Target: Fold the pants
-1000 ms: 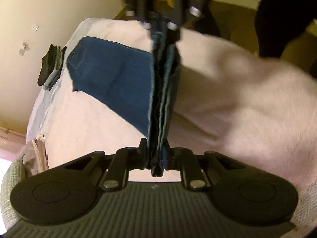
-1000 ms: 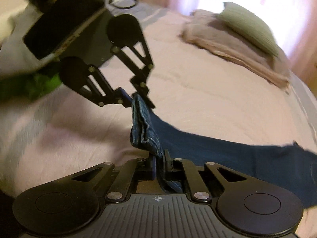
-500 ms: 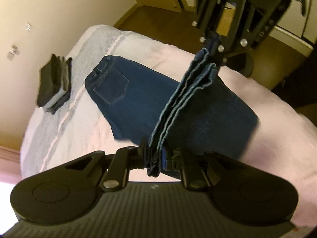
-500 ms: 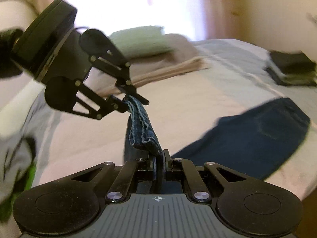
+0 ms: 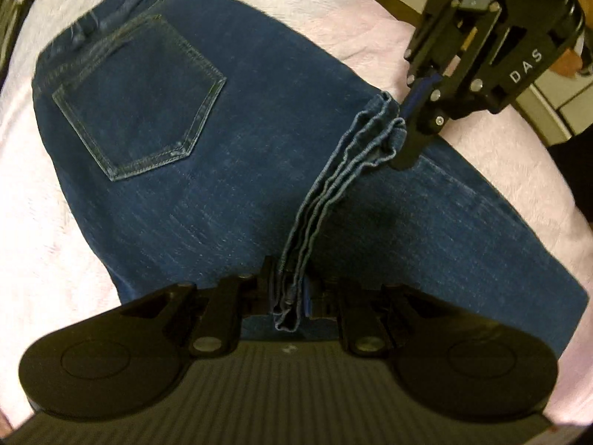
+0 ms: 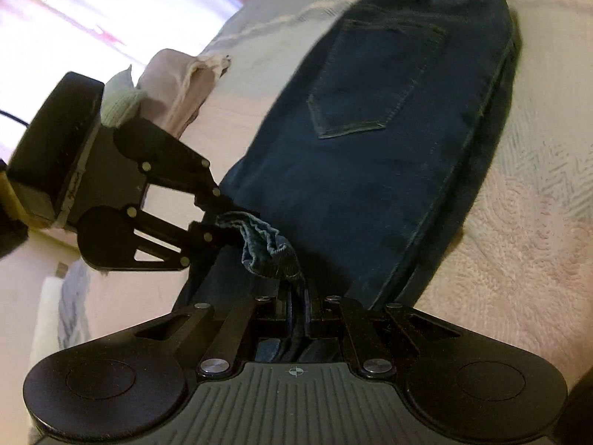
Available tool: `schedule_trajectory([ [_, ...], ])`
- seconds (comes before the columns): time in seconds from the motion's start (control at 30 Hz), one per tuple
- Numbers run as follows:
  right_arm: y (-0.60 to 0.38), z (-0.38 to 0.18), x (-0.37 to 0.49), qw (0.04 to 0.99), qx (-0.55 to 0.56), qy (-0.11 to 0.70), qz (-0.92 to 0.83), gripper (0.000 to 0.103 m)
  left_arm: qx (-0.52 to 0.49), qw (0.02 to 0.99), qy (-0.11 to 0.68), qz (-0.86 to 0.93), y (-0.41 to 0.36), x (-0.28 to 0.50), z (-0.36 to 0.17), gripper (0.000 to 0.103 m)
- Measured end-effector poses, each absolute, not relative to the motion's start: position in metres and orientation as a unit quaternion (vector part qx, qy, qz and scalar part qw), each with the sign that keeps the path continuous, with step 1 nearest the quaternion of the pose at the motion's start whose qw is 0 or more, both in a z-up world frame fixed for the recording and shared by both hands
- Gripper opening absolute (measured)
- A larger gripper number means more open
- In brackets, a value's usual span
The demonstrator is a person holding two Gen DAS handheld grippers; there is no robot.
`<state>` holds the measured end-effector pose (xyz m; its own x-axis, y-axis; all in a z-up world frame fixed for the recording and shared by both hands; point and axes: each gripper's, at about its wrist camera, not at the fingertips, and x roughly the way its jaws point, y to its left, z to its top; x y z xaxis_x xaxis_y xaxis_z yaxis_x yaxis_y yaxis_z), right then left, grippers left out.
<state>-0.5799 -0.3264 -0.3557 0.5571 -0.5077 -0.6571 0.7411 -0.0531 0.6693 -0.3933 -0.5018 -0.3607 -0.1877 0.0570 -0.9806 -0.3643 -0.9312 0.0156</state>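
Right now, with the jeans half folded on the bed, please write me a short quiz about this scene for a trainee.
1. True or false: both tongs, the left tongs and the right tongs, grip the hem edge.
2. Which part of the jeans faces up? A) zipper B) back pocket C) belt
3. Fill in: the jeans lie on a pink ____.

Key: 1 true; 2 B; 3 bedspread.

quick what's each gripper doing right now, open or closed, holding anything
Left gripper: closed on the hem end of the jeans.
Right gripper: closed on the same hem's other end.
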Motion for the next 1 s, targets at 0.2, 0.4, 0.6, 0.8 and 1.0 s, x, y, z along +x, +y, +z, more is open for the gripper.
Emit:
schedule_trajectory([
  [0.2, -0.317, -0.363, -0.589, 0.669, 0.579, 0.104, -0.455, 0.003, -0.622, 0.110, 0.041, 0.774, -0.536, -0.395, -0.365, 0.021],
  [0.4, -0.300, -0.355, -0.605, 0.646, 0.567, 0.099, -0.501, 0.007, -0.585, -0.005, -0.005, 0.811, -0.567, -0.369, -0.345, 0.024],
  [0.6, -0.259, -0.309, -0.600, 0.635, 0.491, 0.103, -0.587, 0.011, -0.543, -0.049, -0.025, 0.838, -0.548, -0.302, -0.305, 0.023],
  [0.8, -0.225, -0.332, -0.527, 0.688, 0.481, 0.114, -0.532, 0.043, -0.542, -0.008, -0.041, 0.839, -0.483, -0.246, -0.332, 0.024],
  [1.0, -0.194, -0.352, -0.497, 0.680, 0.436, 0.134, -0.574, 0.045, -0.506, -0.045, -0.047, 0.860, -0.472, -0.214, -0.366, 0.026],
])
